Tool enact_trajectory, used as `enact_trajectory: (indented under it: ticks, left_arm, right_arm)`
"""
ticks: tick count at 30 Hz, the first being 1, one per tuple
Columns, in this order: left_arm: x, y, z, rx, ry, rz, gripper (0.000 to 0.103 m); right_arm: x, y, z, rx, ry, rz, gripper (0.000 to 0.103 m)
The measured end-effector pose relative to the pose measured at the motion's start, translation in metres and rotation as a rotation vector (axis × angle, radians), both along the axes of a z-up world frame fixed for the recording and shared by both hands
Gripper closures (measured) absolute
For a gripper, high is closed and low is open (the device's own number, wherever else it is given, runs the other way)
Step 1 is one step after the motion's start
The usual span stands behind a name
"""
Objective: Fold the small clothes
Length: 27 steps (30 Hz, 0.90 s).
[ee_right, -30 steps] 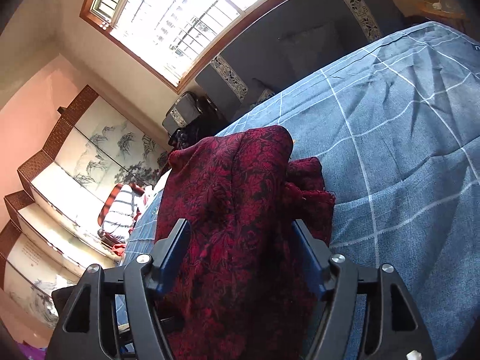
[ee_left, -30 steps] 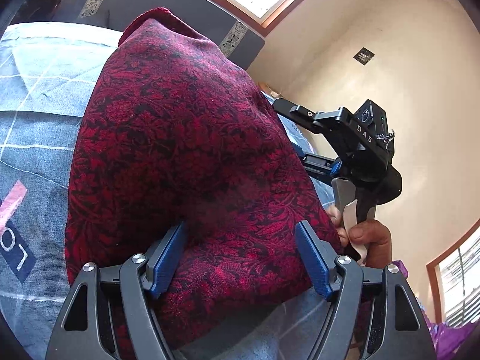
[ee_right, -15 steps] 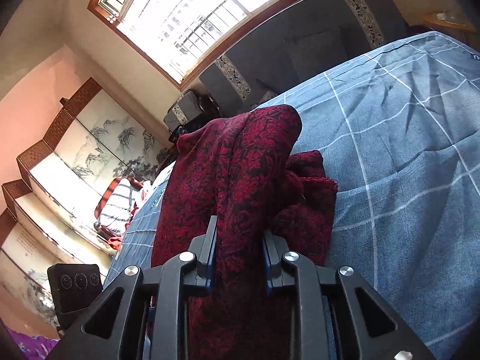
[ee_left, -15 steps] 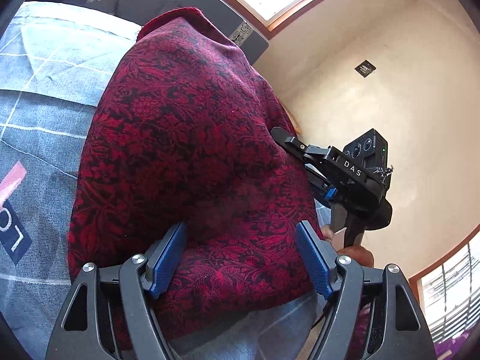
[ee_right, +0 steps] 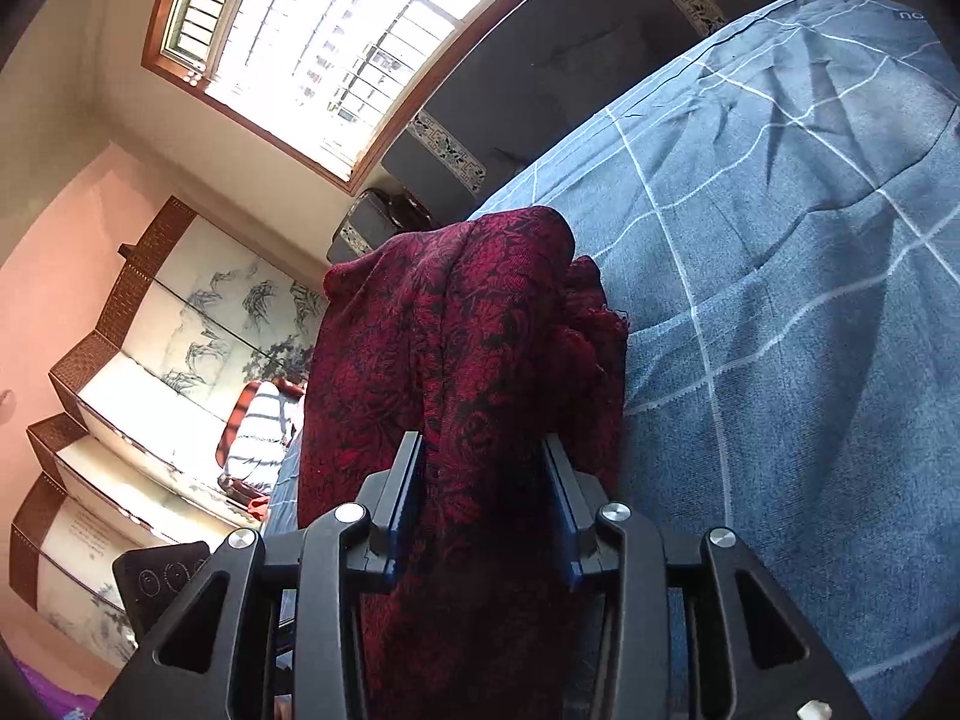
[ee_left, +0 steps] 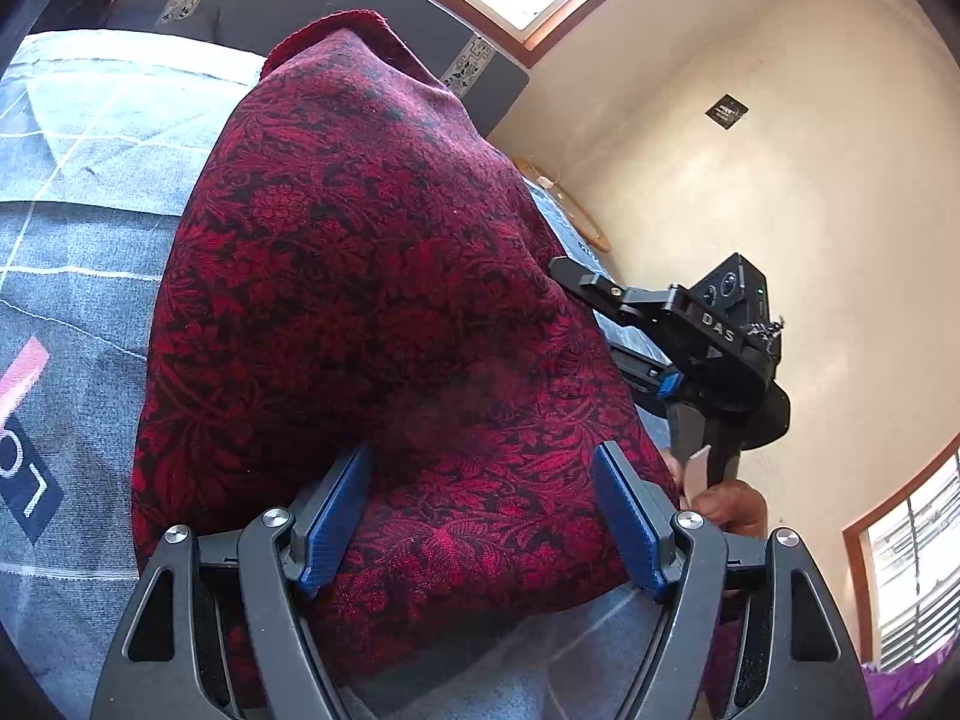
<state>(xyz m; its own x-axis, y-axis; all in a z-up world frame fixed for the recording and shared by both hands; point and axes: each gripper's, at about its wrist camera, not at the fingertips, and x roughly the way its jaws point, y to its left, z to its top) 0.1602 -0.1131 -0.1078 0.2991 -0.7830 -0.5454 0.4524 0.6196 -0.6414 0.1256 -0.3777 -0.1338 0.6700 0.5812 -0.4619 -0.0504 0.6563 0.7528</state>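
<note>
While the red patterned cloth [ee_left: 372, 276] is lying bunched in a heap on the bed's blue checked cover [ee_right: 780, 276], both grippers are sitting right at it. Left gripper [ee_left: 480, 510] is holding its jaws wide apart, cloth mounded between the blue pads [ee_left: 624, 516], pads not squeezing it. Right gripper [ee_right: 483, 510] is straddling a raised fold of the same cloth; its jaws have just been opening again after a pinch, fabric filling the gap and brushing both sides, so cannot tell if it is still gripped. Person's hand [ee_left: 729, 504] is wrapping the right gripper's handle, seen from the left camera. Window [ee_right: 324, 42] is glowing behind; painted wall panels [ee_right: 180, 324] are standing at the left.
</note>
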Motion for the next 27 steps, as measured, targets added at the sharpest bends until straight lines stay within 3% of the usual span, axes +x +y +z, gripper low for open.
enact_trajectory:
  ticks: [3,7,14,17,22,27]
  left_arm:
    - [-0.001,-0.001,-0.001,-0.002,-0.001,0.001,0.028]
    - [-0.002,-0.005,0.001,0.003,-0.012,0.002,0.027]
    - [-0.007,-0.010,0.000,0.011,-0.020,0.007,0.027]
    - [-0.010,-0.012,0.000,0.016,-0.029,0.011,0.027]
    - [-0.012,-0.010,0.003,0.011,-0.017,0.025,0.027]
    - [-0.004,0.001,0.006,-0.066,0.047,0.070,0.026]
  right_arm:
    - [-0.020,0.000,0.010,-0.034,0.002,-0.002,0.050]
    - [-0.057,0.010,0.019,-0.088,0.010,0.010,0.043]
    - [-0.100,0.049,0.024,-0.254,0.027,0.101,0.039]
    - [-0.106,0.058,0.014,-0.271,0.061,0.133,0.046]
    - [-0.100,0.050,0.006,-0.223,0.066,0.104,0.082]
    - [-0.098,0.062,0.049,-0.326,-0.063,0.081,0.086]
